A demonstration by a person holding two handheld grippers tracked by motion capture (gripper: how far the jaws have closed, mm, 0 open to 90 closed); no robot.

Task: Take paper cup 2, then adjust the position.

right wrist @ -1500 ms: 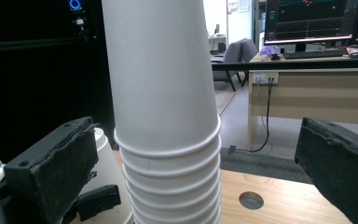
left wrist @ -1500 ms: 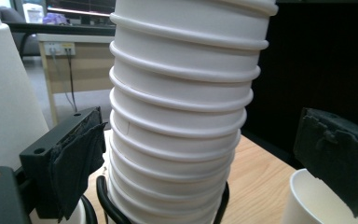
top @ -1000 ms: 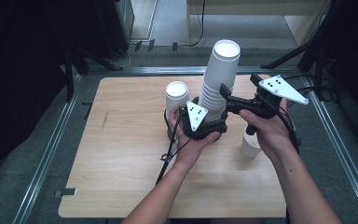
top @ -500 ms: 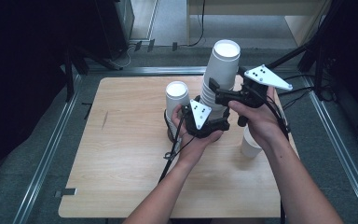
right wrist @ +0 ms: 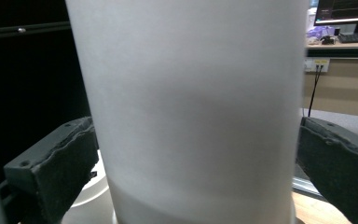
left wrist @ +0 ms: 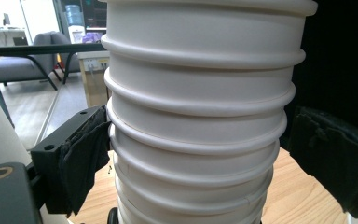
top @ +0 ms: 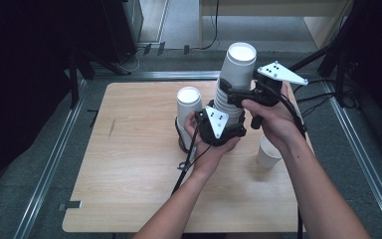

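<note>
High view: a tall stack of white paper cups (top: 234,82) stands upright on the far middle of the wooden table (top: 129,189), with both grippers applied to it. The left gripper (top: 220,125) sits at the lower part of the stack; in the left gripper view its two black jaws flank the ribbed rims of the nested cups (left wrist: 200,121), the left pad touching the rims and the right pad standing just off them, so the grip is partly open rather than clamped. The right gripper (top: 248,94) is set higher on the stack; in the right gripper view its jaws stand on either side of the smooth wall of the top cup (right wrist: 191,107), close to it but with small gaps, and whether they press it cannot be told.

A shorter stack of cups (top: 188,107) stands just left of the tall one, beside the left hand (top: 206,149). A single cup (top: 268,151) stands upright near the right forearm, well apart from the stacks.

Compared with a second ago, the right gripper has moved left and farther in, from beside the stack to around its upper cup; the left gripper and the cups remain in place.
</note>
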